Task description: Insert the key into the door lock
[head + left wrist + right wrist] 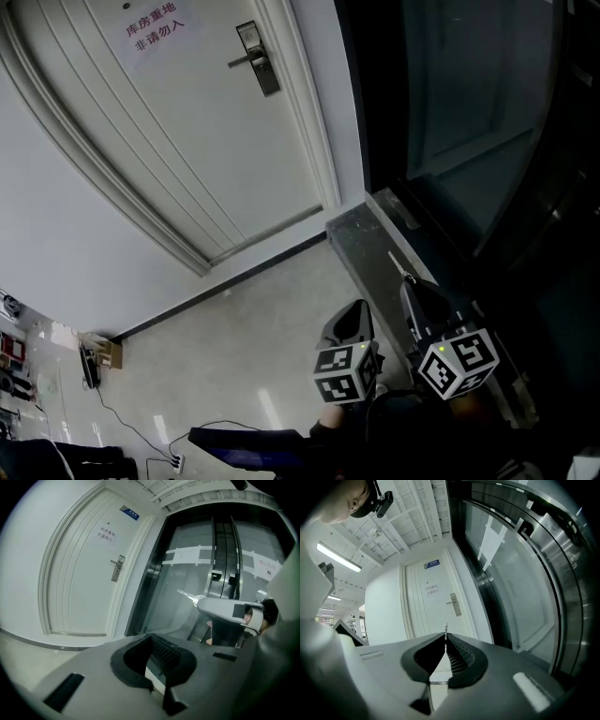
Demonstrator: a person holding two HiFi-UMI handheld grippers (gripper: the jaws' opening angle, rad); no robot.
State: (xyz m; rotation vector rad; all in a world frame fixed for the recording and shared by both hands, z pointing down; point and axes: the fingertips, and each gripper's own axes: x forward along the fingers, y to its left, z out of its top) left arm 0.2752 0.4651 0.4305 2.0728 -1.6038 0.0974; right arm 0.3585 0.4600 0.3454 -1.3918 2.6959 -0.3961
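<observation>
My right gripper [446,638] pinches the key [446,629], whose thin blade pokes out past the jaw tips. It points toward the door lock [455,604] on the white door [187,122], well apart from it. My left gripper [151,638] sits just beside the right one, jaws pressed together on nothing.

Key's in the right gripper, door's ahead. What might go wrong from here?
1. The right gripper pinches the key only at its very tips, so the key may twist or slip on contact.
2. The door lock is far off and small in view, so the key may miss or scrape it.
</observation>
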